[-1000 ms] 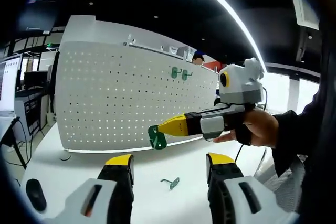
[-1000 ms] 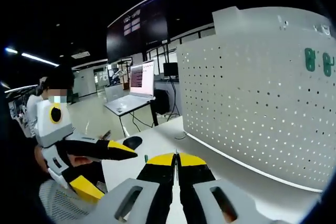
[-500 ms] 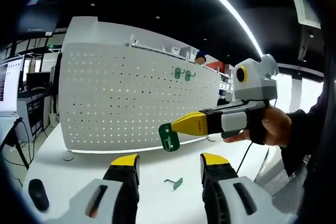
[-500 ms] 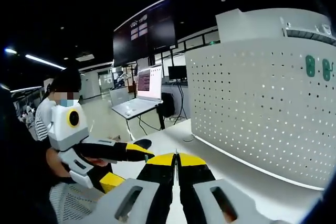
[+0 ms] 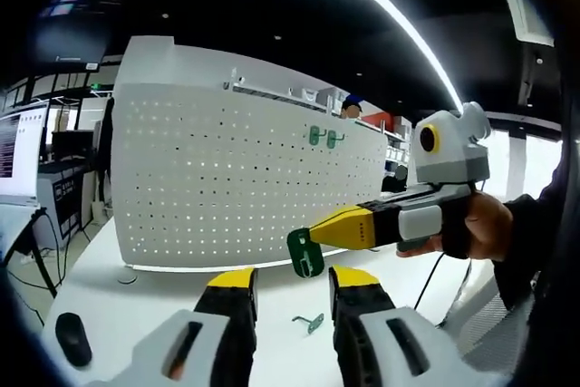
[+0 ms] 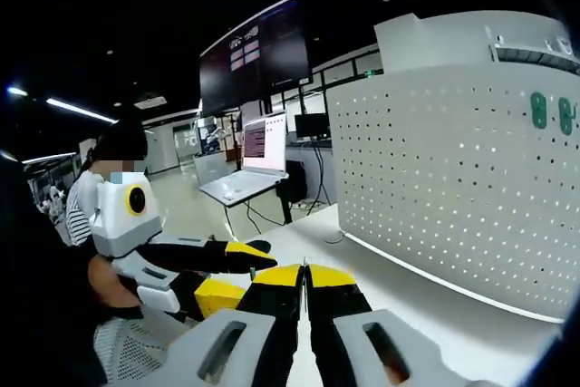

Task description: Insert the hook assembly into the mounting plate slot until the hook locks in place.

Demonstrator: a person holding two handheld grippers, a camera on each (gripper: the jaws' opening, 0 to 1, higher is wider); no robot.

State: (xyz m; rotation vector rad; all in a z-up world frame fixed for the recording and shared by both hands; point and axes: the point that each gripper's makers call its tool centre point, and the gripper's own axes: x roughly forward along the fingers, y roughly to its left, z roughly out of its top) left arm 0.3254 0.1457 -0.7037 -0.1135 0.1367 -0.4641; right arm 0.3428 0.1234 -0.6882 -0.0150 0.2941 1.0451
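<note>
1. Left gripper view: the left gripper [image 5: 288,280] sits low over the white table [image 5: 100,292], its yellow-tipped jaws parted by a clear gap, nothing between them.
2. Coming in from the right, the right gripper [image 5: 313,236] is held in a hand [image 5: 482,226], jaws pressed together on a green plate [image 5: 305,253].
3. That plate hangs off the jaw tips in the air, just above and between the left jaws, in front of the pegboard [image 5: 236,183].
4. On the table, just beyond the left jaws, lies a small metal hook [image 5: 310,323], loose and apart from the plate.
5. High on the pegboard, two green plates [image 5: 323,138] sit side by side, already mounted.
6. A dark mouse [image 5: 72,338] rests at the table's near left edge.
7. Right gripper view: the right gripper [image 6: 304,271] has its jaws closed tight, no gap showing; the held plate itself can't be made out from here.
8. The left gripper [image 6: 243,271] appears at lower left, jaws spread apart, empty.
9. The pegboard [image 6: 453,188] stands to the right, the two green plates [image 6: 551,111] near its upper edge.
10. Behind, a laptop [image 6: 258,151] stands open on a desk, and a dark screen [image 6: 256,53] hangs above.
</note>
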